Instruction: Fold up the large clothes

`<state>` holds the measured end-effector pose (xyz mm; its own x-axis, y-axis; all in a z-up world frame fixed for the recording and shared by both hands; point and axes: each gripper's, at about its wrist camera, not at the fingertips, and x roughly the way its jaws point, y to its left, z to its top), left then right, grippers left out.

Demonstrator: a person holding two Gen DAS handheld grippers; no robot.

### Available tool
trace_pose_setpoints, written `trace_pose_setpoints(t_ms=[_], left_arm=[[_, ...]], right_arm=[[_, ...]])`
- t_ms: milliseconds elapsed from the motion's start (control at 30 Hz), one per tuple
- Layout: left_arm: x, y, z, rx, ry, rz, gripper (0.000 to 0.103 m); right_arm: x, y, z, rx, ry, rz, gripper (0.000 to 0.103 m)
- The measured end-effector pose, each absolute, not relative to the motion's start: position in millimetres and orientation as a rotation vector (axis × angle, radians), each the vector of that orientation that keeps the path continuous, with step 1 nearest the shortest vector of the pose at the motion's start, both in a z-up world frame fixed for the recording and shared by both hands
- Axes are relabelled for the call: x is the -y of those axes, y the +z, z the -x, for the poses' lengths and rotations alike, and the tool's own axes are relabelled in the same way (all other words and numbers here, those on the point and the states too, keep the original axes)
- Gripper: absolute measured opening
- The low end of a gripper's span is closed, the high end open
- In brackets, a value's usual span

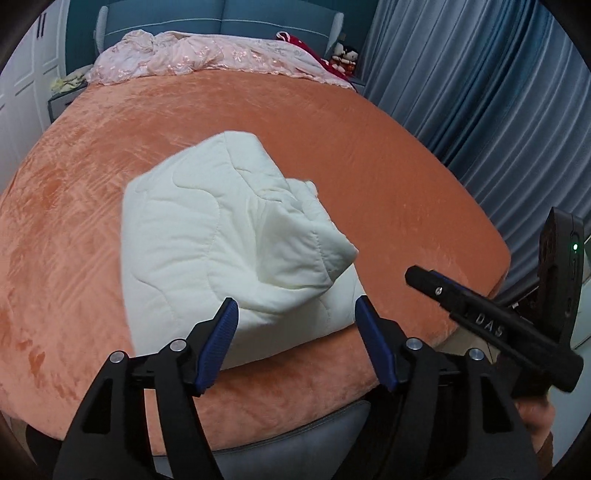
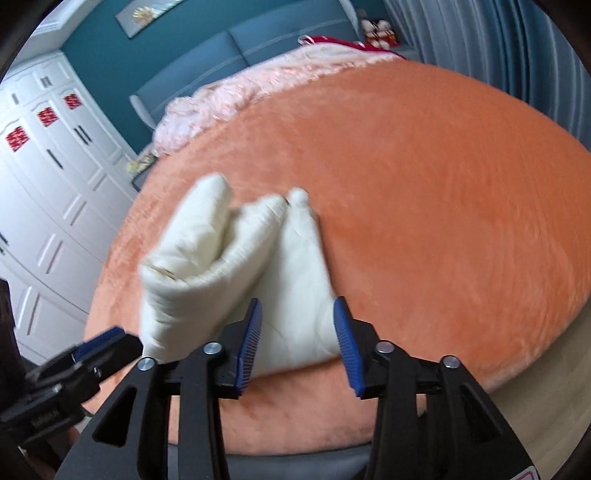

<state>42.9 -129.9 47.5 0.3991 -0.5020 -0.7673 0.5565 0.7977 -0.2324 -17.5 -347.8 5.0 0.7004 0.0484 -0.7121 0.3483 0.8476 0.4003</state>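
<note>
A cream quilted garment (image 1: pixel 221 251) lies folded in a thick bundle on the orange bed cover (image 1: pixel 369 155), near the front edge. Its upper layer bulges up in a loose fold. My left gripper (image 1: pixel 295 314) is open and empty, just in front of the bundle's near edge. The right gripper's body (image 1: pixel 491 321) shows at the right of the left wrist view. In the right wrist view the bundle (image 2: pixel 236 273) shows several stacked layers, blurred. My right gripper (image 2: pixel 299 317) is open and empty at the bundle's near right edge. The left gripper (image 2: pixel 96 350) shows at lower left there.
A rumpled pink bedspread (image 1: pixel 207 55) and a red item (image 1: pixel 332 59) lie at the bed's head, by a blue headboard (image 1: pixel 221 18). Blue curtains (image 1: pixel 480 92) hang on the right. White wardrobes (image 2: pixel 48 184) stand on the left. The bed's front edge (image 1: pixel 280 402) is below the grippers.
</note>
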Motion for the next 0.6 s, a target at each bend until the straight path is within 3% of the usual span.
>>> trace_pose_setpoints(t_ms=[67,367,400,467,600], left_arm=[[112.4,56.0,-50.5,-0.938,-0.606,-0.038,0.064],[69.7,31.3,-106.1,-1.017,-0.351,-0.007,0.063],[69.0,28.1,-109.9,-1.025,-0.344,-0.002,0.063],[68.4,24.2,-113.6,-1.038,-0.339,0.003,0.063],[77.9,21.8,-113.0,-1.040,-0.349,-0.023,0.063]], right_arm=[[341.2,17.8,6.2,-0.768,-0.134,-0.535,0.057],[293.5,23.1,-66.3,-0.893,-0.006,-0.447,0.058],[289.8,17.7,-73.9,-0.923,-0.006,-0.433,0.055],[281.3,12.6,-80.7,-0.960,-0.007,-0.405,0.025],[295.7,11.4,-70.4,-0.960,-0.026,-0.395,0.017]])
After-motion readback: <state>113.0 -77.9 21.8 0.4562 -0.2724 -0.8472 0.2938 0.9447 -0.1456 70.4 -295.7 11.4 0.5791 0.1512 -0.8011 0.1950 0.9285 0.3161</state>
